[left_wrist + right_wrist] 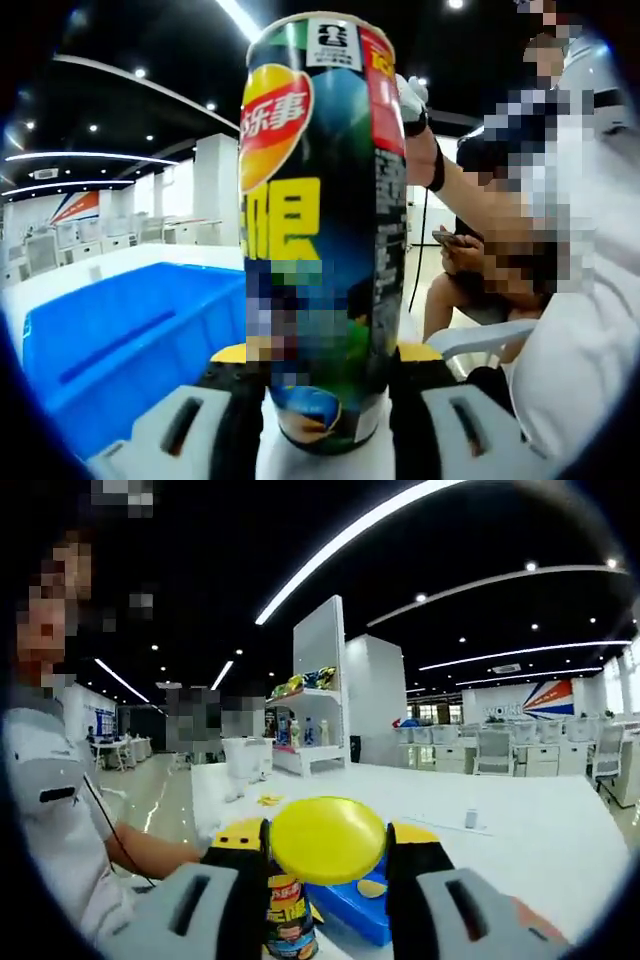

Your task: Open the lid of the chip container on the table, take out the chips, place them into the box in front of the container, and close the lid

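Left gripper view puts the chip container (322,230) right between your left gripper (322,400) jaws, upright and pinched low on its body, with the blue box (130,340) lying just behind and to one side of it on the white table (90,270). A person in white sits close on the other side, a gloved hand (410,98) showing near the can's top edge.

In the right gripper view, your right gripper (328,865) is pressed onto the yellow lid (328,838), both jaws touching its rim, and the lid looks already free of the can: the container (288,920) stands lower down, beside the blue box (360,905), apart from the lid.

So the step in hand, as I judge it, is getting the lid clear and parked. Keep your left grip steady and the can vertical; it is tall and narrow, and held low it will want to tip if you lean it. Carry the lid away level so it does not slip edgewise out of the jaws, since you hold only its thin rim. Set it on the bare table near the can, where you can find it again for closing, not in the box. Mind the seated person's arm when you swing back.
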Tool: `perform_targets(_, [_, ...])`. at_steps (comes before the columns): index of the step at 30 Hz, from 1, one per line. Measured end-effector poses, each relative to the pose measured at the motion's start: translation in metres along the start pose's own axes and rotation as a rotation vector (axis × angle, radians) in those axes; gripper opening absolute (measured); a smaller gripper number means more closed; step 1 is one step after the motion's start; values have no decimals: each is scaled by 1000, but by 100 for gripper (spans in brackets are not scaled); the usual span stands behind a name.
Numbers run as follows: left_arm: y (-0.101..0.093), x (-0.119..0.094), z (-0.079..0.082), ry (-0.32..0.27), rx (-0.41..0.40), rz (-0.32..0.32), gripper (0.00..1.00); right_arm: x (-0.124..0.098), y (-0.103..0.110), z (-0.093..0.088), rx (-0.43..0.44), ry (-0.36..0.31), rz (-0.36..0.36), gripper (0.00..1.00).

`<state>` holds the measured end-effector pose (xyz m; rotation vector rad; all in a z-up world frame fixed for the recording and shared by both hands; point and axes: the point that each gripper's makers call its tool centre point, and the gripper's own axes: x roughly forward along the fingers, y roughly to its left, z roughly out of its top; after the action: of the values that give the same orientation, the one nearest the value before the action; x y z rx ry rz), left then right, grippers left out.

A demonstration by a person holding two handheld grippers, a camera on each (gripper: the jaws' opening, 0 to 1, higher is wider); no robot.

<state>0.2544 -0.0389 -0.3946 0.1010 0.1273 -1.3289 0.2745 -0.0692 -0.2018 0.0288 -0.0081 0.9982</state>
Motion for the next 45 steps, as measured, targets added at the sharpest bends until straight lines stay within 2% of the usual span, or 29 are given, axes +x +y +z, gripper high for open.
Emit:
perform_targets(4, [0,0,0,-1,0,-1,50,13,15,2,-35,30,42,46])
perform_targets(9, [0,0,0,-1,1,-3,50,27,29,-10,-36,109,87,46])
perform_targets(14, [0,0,0,-2,-2,-4,50,35,37,-16,-54,143,121,46])
perform_targets(28, [0,1,-2,-4,-14,-9,50,44,45,-29,-65,219,147,46])
perform_targets(34, [-1,1,-3,0,-15,-11,50,45,49,-39,-72,262,172,46])
perform_targets(41, [-1,1,-4,0,-17,-13,50,45,49,-39,-71,263,178,46])
perform_targets(45, [-1,1,-4,0,-19,-14,50,45,51,-42,-107,268,182,46])
